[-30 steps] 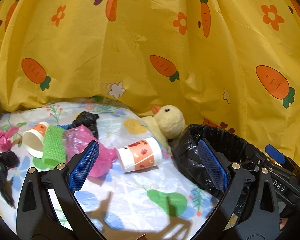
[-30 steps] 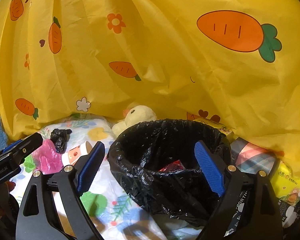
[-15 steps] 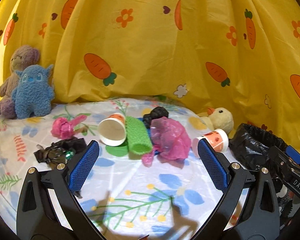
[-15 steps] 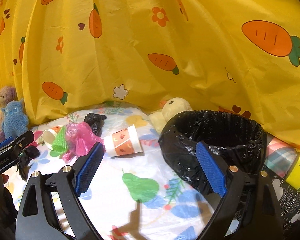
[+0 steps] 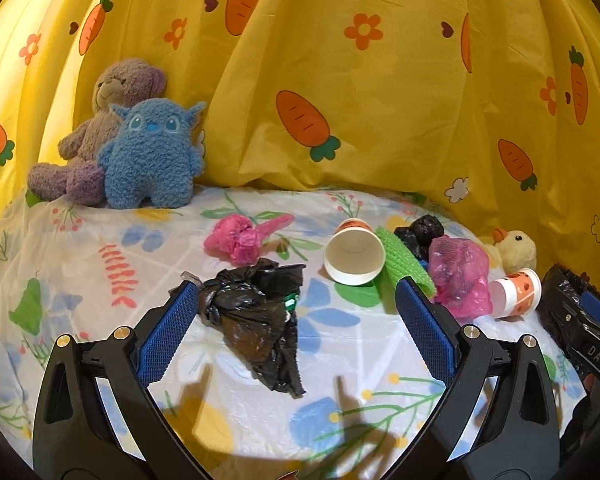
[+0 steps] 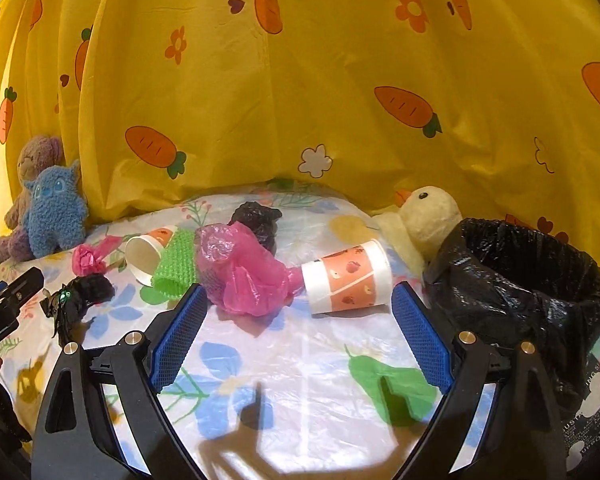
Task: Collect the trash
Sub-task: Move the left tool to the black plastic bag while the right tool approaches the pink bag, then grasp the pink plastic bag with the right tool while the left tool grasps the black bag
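My left gripper is spread wide and holds nothing; the black bag, a crumpled wad, lies on the sheet between its pads, closer to the left pad. My right gripper is likewise wide and bare, and hangs just short of the pink bag and the printed cup, which lies on its side. Past them lie a second cup, a green sleeve, a small black wad and a pink wad. The bin, lined in black, stands to my right, beside the duck.

I judge this the reach for the next piece: nothing is gripped yet. Next I should lower the left gripper over the black bag, centre it, close on its bulk, then carry it across to the bin without snagging the sheet.
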The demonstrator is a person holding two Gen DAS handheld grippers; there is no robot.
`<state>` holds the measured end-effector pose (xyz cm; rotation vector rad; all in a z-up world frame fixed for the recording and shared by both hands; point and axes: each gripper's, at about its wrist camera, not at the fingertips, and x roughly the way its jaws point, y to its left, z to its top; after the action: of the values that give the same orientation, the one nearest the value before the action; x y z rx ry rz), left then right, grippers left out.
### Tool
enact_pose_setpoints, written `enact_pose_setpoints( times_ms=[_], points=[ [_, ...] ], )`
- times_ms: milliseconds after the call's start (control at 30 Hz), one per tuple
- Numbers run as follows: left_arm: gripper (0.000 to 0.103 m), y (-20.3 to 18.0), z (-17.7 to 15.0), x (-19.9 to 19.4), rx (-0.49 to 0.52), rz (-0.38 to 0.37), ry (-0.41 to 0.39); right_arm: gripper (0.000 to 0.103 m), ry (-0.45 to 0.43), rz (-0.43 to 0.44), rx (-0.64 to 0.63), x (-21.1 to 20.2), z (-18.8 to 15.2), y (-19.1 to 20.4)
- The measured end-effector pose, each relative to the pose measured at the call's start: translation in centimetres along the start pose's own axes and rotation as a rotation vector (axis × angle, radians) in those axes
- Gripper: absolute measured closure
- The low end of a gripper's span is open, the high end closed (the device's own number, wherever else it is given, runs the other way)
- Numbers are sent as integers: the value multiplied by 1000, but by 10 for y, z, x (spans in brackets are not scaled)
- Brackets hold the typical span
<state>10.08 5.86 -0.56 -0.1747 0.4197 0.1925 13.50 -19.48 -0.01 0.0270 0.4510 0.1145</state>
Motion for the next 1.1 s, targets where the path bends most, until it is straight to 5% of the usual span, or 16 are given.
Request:
enact_pose_setpoints(
  times_ms=[500, 700, 900, 967, 1100],
  points=[
    [6, 15, 3, 17, -7, 25, 17, 23, 73, 0, -48, 81, 16, 43],
    [6, 13, 0, 25, 8, 16, 35, 36, 104, -9, -54, 98, 15, 45],
    [6, 13, -2, 32, 10, 3, 63, 64, 163, 8, -48, 111, 14, 44],
    [6, 13, -2, 35, 9, -4, 78, 86, 167, 10, -50, 112, 14, 45],
    [16, 16, -4, 44, 0, -12, 133, 92, 133, 16, -42, 106, 13, 43]
  ],
)
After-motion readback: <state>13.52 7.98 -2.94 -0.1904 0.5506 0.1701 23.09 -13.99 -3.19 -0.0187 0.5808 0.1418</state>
